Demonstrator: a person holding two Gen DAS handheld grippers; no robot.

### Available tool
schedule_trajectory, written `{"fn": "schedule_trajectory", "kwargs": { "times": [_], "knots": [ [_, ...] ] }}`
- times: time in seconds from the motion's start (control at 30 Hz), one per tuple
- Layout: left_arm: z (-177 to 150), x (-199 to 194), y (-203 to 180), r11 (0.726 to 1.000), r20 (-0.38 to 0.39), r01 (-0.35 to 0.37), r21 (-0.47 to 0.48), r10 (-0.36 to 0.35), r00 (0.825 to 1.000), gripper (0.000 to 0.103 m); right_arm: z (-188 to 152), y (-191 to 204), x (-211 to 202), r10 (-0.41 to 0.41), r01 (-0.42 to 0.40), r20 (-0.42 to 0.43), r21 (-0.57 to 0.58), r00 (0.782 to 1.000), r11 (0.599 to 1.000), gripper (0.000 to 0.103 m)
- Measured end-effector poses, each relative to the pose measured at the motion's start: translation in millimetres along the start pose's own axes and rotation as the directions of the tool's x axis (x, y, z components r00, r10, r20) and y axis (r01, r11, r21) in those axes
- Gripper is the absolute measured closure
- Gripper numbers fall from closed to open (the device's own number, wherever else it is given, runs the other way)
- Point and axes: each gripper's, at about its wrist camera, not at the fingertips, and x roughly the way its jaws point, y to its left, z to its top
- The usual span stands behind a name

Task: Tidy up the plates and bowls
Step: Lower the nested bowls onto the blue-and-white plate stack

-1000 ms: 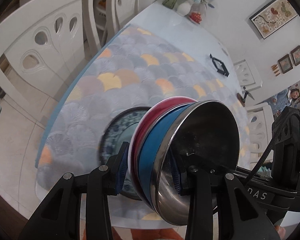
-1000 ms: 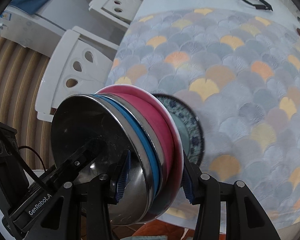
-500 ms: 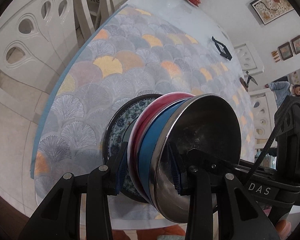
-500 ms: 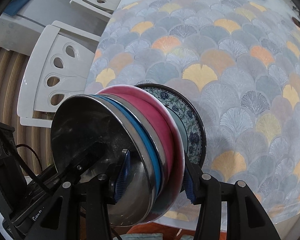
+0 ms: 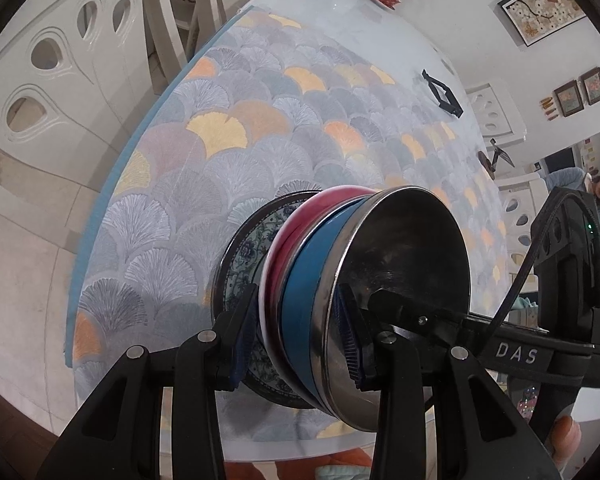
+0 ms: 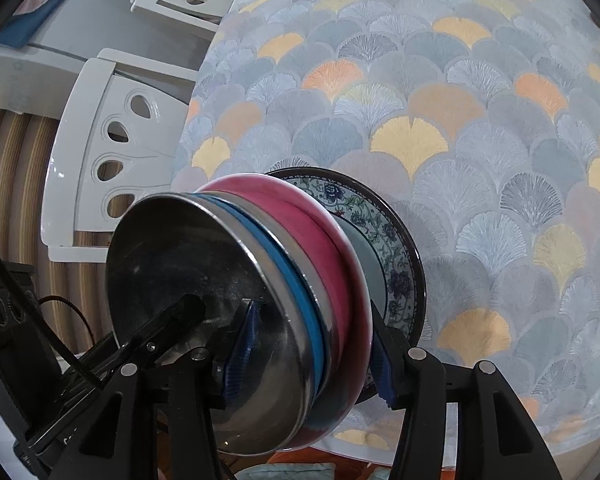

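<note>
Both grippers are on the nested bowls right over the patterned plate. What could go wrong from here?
1. The right gripper is opening while the left gripper clamps the opposite rim, so the bowl stack could tip or drop.
2. The steel bowl, blue bowl and pink bowl only nest; they may slide apart.
3. The stack looks close to the patterned plate and might land off-centre.

Pink bowl (image 6: 320, 240), blue bowl (image 5: 300, 280), fan-patterned tablecloth (image 6: 460, 120).
</note>
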Motion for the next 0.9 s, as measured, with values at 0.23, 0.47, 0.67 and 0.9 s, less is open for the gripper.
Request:
{"fn": "schedule_trajectory", "kwargs": {
  "times": [0.23,0.47,0.67,0.9],
  "knots": [
    [-3.9,-4.2,3.9,1.0,0.008,0.024,-0.001,-0.024,1.0,0.069,-2.8,-14.7,-2.1,0.106,-0.105,-0.004,0.078,0.994,0.991,0.052],
    [-7.2,-15.8,4.4,0.999,0.034,0.041,0.016,-0.041,0.999,0.069,-11.0,-9.4,-12.0,0.09,-0.092,0.036,0.057,0.995,0.994,0.052],
    [-5.9,-35.0,1.5,0.996,0.091,0.078,0.038,-0.081,0.993,0.069,-17.9,4.8,-27.2,0.015,-0.013,0.106,-0.019,0.994,1.0,0.052],
    [-2.7,-56.4,-12.6,0.993,0.16,0.064,0.101,-0.08,0.984,0.069,-23.7,11.2,-41.1,-0.021,0.031,0.154,-0.06,0.988,0.998,0.052]
  ]
}}
